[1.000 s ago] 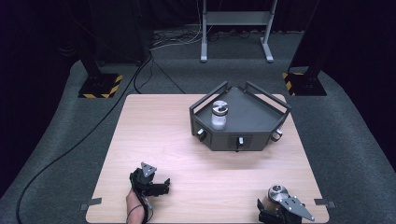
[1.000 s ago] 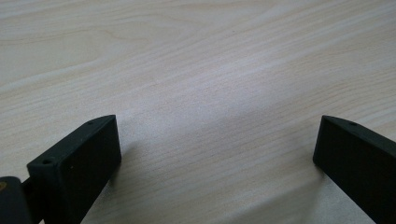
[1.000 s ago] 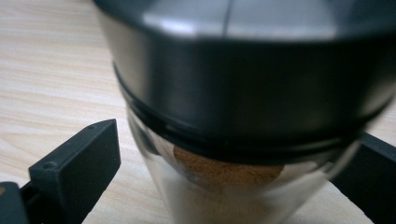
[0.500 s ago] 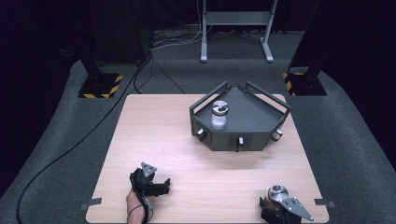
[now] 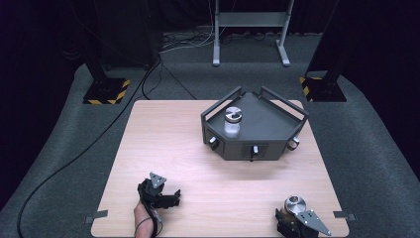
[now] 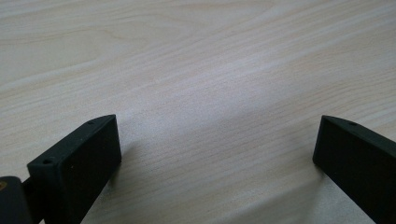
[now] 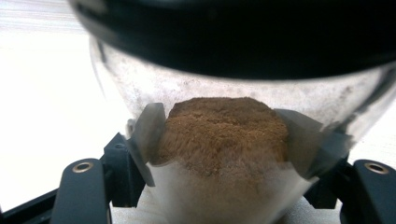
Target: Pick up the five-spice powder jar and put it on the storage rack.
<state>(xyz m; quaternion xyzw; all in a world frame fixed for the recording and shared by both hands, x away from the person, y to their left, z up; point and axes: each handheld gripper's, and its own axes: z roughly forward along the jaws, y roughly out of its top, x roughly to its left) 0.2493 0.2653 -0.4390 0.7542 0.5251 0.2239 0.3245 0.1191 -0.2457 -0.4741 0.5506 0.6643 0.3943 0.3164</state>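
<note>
Gripping a spice jar point(image 7: 219, 135) at the desk's point(image 5: 198, 148) near right corner, the right tool point(image 5: 297, 220) has just pinched it for lifting; the left tool point(image 5: 159, 193) rests spread, empty.

open fingers point(image 6: 74, 172) over wooden table point(image 6: 210, 70)

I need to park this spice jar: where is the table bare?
Bare wood spans the table's left half, beyond the left gripper, and the strip between both grippers. The far right is crowded by the grey tray holding another jar.
</note>
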